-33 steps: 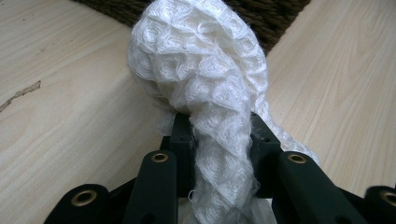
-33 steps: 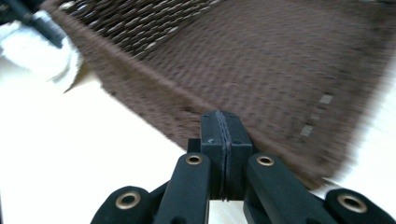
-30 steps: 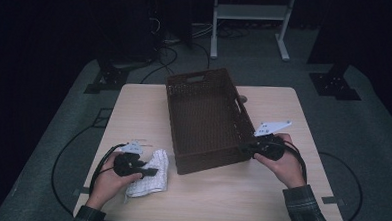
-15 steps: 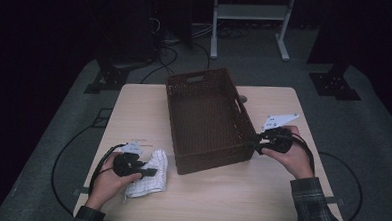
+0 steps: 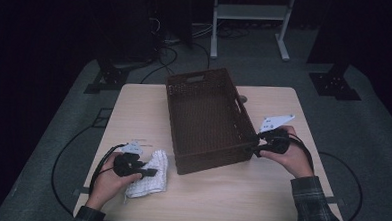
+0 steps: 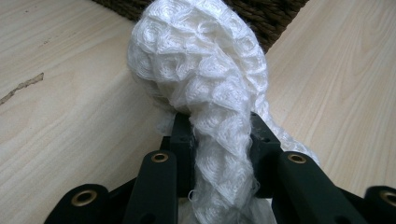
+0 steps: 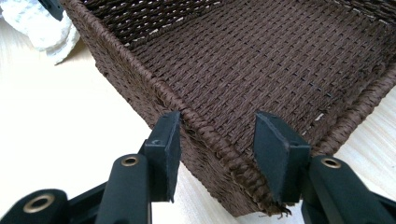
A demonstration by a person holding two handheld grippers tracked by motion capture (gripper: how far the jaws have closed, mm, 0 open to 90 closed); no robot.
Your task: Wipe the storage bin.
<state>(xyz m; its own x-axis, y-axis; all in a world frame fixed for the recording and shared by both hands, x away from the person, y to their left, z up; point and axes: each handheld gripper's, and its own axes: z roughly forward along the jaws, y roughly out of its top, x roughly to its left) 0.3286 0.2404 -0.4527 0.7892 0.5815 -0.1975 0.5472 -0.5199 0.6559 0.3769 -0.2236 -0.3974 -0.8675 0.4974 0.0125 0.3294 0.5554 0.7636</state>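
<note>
A dark brown woven basket (image 5: 206, 118) stands near the middle of a pale wooden table (image 5: 275, 199), its long sides running away from the person.

The left hand (image 5: 108, 174) comes in from the near left corner of the table, forearm angled toward the basket, and lies low over the tabletop, well left of the basket's near left corner. It holds the left gripper (image 5: 149, 172) roughly level, pointing toward the basket. Its jaws are clenched on a white knitted cloth (image 5: 148, 173): in the left gripper view a bunched fold of the cloth (image 6: 205, 93) is squeezed between the two black pads and rises in a hump beyond them. The rest of the cloth lies on the table beside the basket's near left corner, close to it but not touching as far as the high view shows.

The right hand (image 5: 292, 157), with a plaid sleeve (image 5: 312, 203) behind it, reaches in from the near right and rests at the basket's near right corner. The right gripper (image 5: 256, 145) points at that corner. In the right gripper view its jaws straddle the basket's rim (image 7: 210, 135), one pad outside the wall and one over the inside, with gaps on both sides, so the grip is released; the jaws have just been opening.
</note>
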